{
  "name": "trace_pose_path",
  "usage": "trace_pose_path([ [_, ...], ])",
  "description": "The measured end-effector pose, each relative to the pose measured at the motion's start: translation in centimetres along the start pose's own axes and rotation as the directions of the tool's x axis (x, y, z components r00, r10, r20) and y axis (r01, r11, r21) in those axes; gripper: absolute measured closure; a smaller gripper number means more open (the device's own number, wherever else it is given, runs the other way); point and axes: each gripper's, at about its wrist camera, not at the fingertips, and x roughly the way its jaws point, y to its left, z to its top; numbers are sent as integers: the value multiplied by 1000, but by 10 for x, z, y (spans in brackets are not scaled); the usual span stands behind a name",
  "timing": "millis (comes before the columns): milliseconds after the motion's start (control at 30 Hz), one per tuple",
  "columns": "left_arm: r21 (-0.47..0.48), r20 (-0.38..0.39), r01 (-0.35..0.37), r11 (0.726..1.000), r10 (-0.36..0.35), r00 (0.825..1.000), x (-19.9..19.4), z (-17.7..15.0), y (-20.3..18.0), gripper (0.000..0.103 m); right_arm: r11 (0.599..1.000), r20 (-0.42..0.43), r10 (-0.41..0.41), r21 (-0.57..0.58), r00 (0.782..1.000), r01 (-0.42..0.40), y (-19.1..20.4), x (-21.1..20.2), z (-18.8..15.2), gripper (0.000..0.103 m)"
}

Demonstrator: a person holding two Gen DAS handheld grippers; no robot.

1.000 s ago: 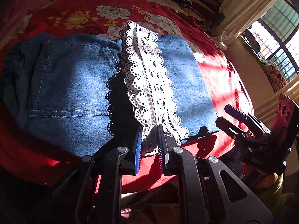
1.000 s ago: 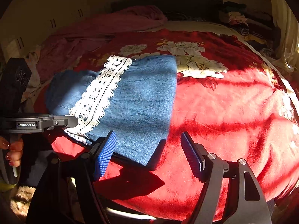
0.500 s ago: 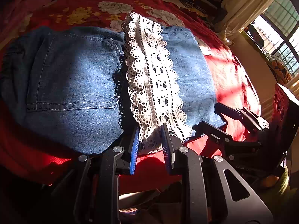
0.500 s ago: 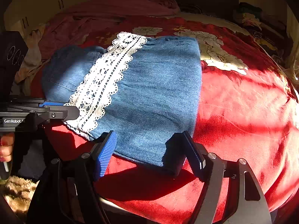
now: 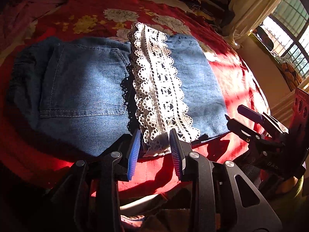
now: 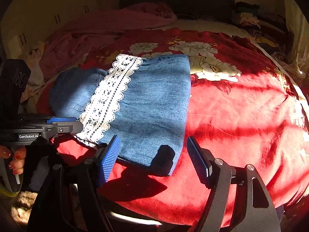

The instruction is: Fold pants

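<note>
Bedspread (image 6: 241,116) carrying folded pants (image 5: 83,89) at its near edge; my left gripper (image 5: 154,150), spread, flanks the lace hem (image 5: 160,89) and could drag it askew; my right gripper (image 6: 152,158), spread, straddles the denim corner. Only the left view shows the pocket

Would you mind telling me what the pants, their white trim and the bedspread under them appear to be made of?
The pants look like blue denim: faded matte weave with contrast stitching round a patch pocket. The white trim looks like openwork lace, probably cotton, with scalloped edges and holes showing dark beneath. The bedspread seems a plush, velvety red fabric with printed flowers; its soft sheen in sunlight suggests fleece or velour.
</note>
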Motion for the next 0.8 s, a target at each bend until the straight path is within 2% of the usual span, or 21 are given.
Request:
trace_pose_path([
  [67,0,6,0,1000,0,1000,-4,0,0,77,1000,5,-4,2,1000,4,1,-3,1,33],
  [133,3,14,-3,1000,3,1000,-8,1,0,73,1000,16,-13,5,1000,13,1,-7,1,24],
  [167,4,18,-6,1000,6,1000,-10,1,0,70,1000,20,-12,8,1000,12,0,-9,2,24],
  [600,-20,59,-19,1000,20,998,-32,0,10,57,1000,44,-18,13,999,17,9,-20,14,21],
  [800,-22,84,-30,999,32,996,-41,-1,18,44,1000,56,-20,0,998,20,18,-23,21,21],
])
